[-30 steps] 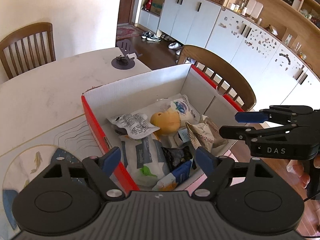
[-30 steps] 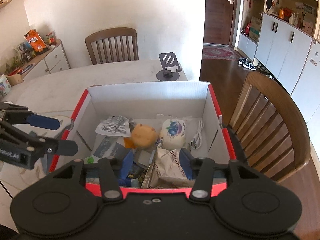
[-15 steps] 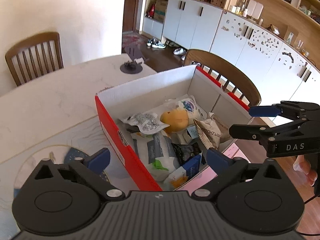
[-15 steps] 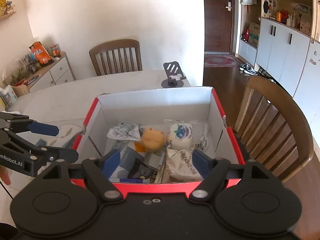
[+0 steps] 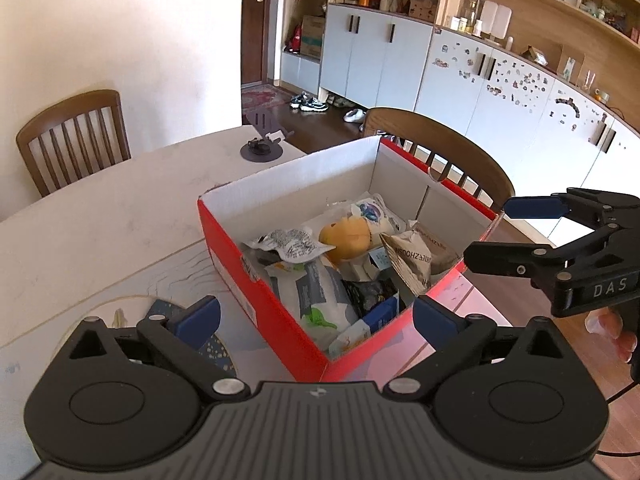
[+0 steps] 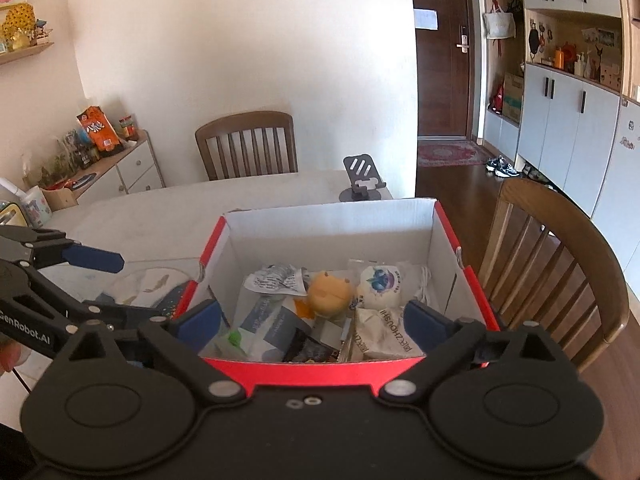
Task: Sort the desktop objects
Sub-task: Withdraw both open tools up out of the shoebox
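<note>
A red cardboard box (image 5: 264,300) with white inside walls stands on the table and also shows in the right wrist view (image 6: 320,364). It holds a yellow plush toy (image 5: 348,236), a white round packet with a blue print (image 6: 378,286), a beige snack bag (image 5: 416,260), a silver wrapper (image 5: 288,242) and several other packets. My left gripper (image 5: 316,318) is open and empty, above and short of the box's near left corner. My right gripper (image 6: 312,318) is open and empty, above the box's near wall.
A black phone stand (image 6: 362,182) sits on the pale table (image 5: 100,232) beyond the box. A patterned mat (image 5: 96,280) lies left of the box. Wooden chairs stand at the far side (image 6: 246,144) and right side (image 6: 560,272). A sideboard with snacks (image 6: 100,160) is far left.
Both grippers have drawn back and up from the box, so it looks smaller and farther. Both sets of fingers have opened wider. Nothing in the box has moved.
</note>
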